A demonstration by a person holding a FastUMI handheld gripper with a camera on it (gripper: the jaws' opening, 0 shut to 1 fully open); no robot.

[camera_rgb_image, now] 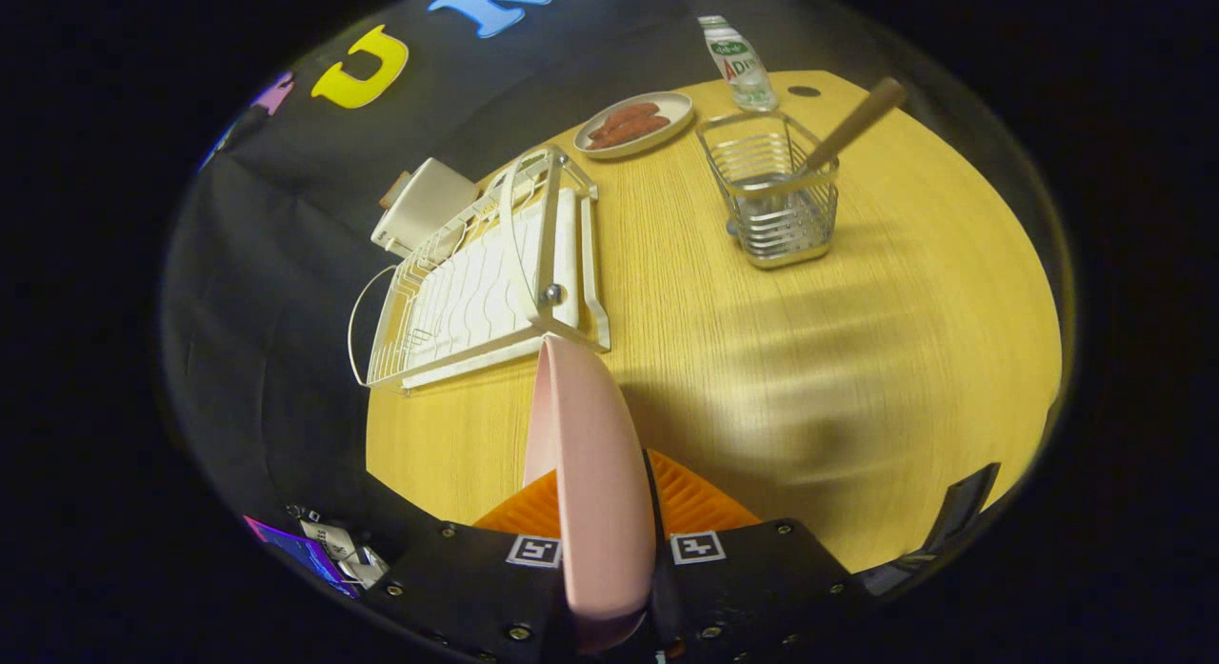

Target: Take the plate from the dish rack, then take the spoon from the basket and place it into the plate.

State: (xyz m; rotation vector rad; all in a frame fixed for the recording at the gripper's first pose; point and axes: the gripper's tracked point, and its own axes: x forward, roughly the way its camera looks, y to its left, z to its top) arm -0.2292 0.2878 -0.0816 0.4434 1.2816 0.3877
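Note:
A pink plate (590,464) stands on edge between my two fingers, and my gripper (602,500) is shut on it, holding it above the wooden table (857,359). The white wire dish rack (486,283) lies just beyond the plate's far rim, with no dishes in it. Farther off and to the right of the rack stands a wire basket (776,202). A spoon with a wooden handle (852,126) leans out of the basket toward the right.
A small plate of sausages (633,124) sits at the table's far side, with a plastic bottle (741,64) next to it. A white box-like object (419,205) stands behind the rack. Open tabletop lies to the right of the plate.

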